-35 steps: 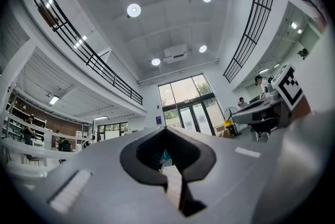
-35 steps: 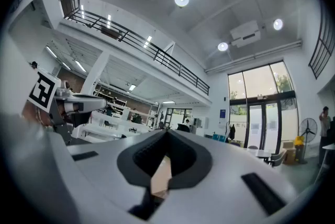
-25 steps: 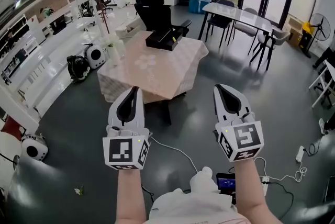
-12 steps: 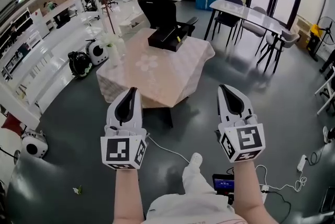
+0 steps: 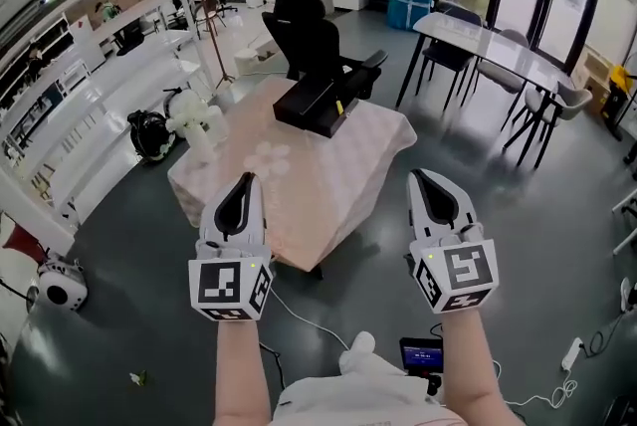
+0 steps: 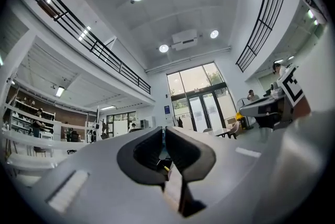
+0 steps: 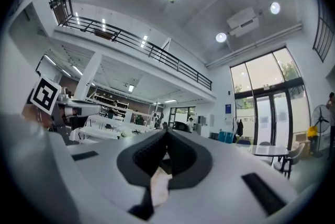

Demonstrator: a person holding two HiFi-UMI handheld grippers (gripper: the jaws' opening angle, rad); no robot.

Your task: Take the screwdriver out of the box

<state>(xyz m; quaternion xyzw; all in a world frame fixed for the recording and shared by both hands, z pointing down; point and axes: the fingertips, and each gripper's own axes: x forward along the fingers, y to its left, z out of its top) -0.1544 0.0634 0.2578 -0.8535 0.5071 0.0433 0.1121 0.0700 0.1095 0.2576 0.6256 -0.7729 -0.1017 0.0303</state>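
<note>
A black box (image 5: 317, 106) lies open on the far side of a table (image 5: 328, 205) draped in a pale pink cloth. A small yellow piece, probably the screwdriver's handle (image 5: 338, 106), shows at the box's right side. Both grippers are held level at the table's near edge, well short of the box. My left gripper (image 5: 248, 178) is shut and empty, and between its jaws (image 6: 163, 130) I glimpse the dark box (image 6: 164, 163). My right gripper (image 5: 418, 175) is also shut and empty (image 7: 167, 132).
A black office chair (image 5: 311, 38) stands behind the table. A glass table with chairs (image 5: 488, 46) is at the right. White flowers (image 5: 194, 120) sit by the table's left corner. Round white machines (image 5: 149, 133) rest on the floor, and a cable (image 5: 299, 310) runs underfoot.
Both grippers and the view have moved forward: the table, a step away before, now reaches under the gripper tips. Both pairs of jaws stayed shut.
</note>
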